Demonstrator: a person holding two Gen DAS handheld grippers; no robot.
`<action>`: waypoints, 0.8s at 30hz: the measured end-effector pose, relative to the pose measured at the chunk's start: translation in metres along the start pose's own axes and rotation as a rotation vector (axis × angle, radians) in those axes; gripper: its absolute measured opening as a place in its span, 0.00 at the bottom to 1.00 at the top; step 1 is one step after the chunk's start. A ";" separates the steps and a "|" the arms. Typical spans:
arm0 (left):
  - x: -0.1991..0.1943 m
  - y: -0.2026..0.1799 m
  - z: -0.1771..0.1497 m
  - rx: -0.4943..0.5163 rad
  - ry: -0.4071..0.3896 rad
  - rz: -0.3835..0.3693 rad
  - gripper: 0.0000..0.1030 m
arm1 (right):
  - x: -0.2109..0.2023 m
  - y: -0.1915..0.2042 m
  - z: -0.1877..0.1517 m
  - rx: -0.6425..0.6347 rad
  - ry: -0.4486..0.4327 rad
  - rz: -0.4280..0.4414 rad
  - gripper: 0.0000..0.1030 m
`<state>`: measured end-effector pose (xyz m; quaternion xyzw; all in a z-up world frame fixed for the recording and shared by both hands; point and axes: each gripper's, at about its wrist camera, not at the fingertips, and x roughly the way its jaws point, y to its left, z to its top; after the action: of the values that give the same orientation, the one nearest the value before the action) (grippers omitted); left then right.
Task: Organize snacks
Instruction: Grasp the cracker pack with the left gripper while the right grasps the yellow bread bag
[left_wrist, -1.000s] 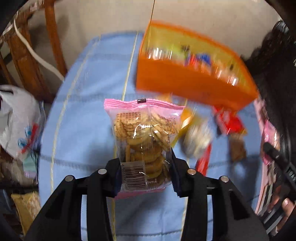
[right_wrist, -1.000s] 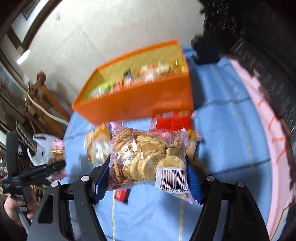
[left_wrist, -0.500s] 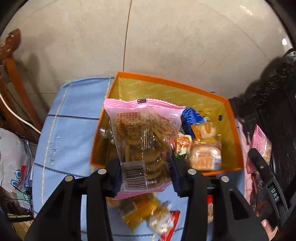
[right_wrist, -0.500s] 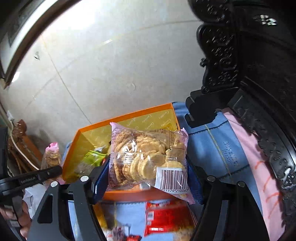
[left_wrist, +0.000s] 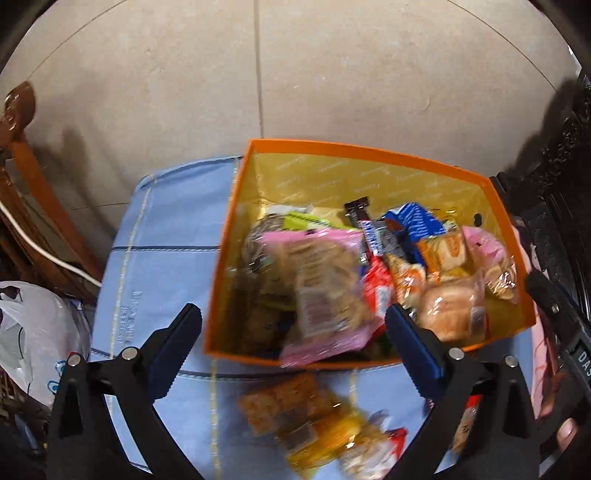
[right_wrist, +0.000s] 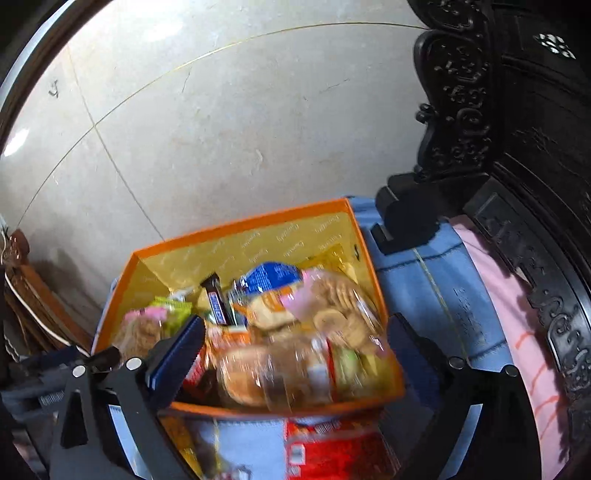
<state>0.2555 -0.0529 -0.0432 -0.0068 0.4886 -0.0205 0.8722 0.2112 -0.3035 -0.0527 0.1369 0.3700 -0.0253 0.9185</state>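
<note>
Both the left gripper and right gripper are springing their fingers wide, empty, cookie packs dropping into the orange box while several snacks are waiting outside it.

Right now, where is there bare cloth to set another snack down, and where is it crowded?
Free: the blue cloth left of the orange box, and the strip right of the box toward the pink cloth. Crowded: inside the box, piled with packets such as the pink cookie bag, and the cloth just in front of it, where loose snacks lie.
</note>
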 end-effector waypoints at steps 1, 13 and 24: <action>-0.001 0.006 -0.004 -0.003 0.006 -0.009 0.95 | -0.003 -0.004 -0.006 0.003 0.006 0.000 0.96; 0.028 0.057 -0.086 0.052 0.131 -0.031 0.95 | -0.044 -0.066 -0.090 0.101 0.120 -0.027 0.96; 0.061 0.076 -0.091 -0.085 0.203 -0.071 0.95 | -0.045 -0.097 -0.151 0.166 0.275 -0.045 0.96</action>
<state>0.2119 0.0208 -0.1456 -0.0591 0.5742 -0.0310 0.8160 0.0627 -0.3585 -0.1489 0.2062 0.4919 -0.0575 0.8439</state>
